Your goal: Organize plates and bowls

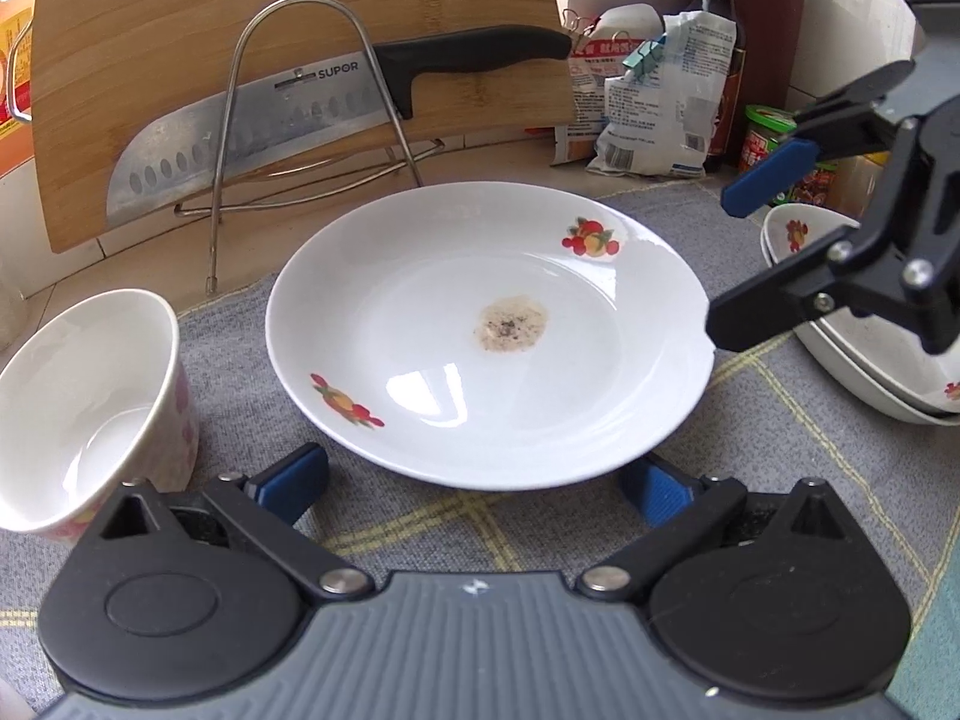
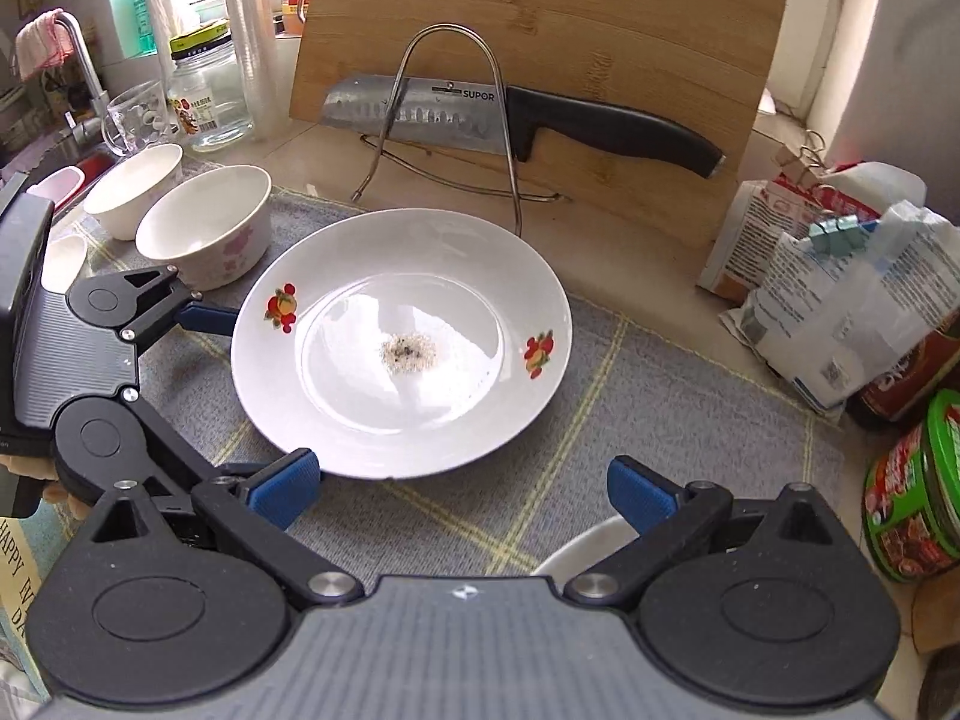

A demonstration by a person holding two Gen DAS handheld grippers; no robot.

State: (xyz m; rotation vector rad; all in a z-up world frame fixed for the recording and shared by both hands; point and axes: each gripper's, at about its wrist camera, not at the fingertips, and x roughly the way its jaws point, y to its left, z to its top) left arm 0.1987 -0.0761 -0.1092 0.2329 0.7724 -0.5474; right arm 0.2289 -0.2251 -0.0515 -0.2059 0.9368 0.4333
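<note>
Left wrist view shows one cup (image 1: 90,414), one white plate (image 1: 489,333) on the gray mat (image 1: 780,450) over the table, and two stacked bowls (image 1: 864,360). Left gripper (image 1: 474,483) fingers stand wide apart, empty, flanking the plate's near rim. Right wrist view alone shows two cups (image 2: 204,228) at left; right gripper (image 2: 462,489) fingers are also apart, empty.

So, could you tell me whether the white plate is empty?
Not quite: the plate holds no food, only a small brownish speckled residue at its centre.
</note>
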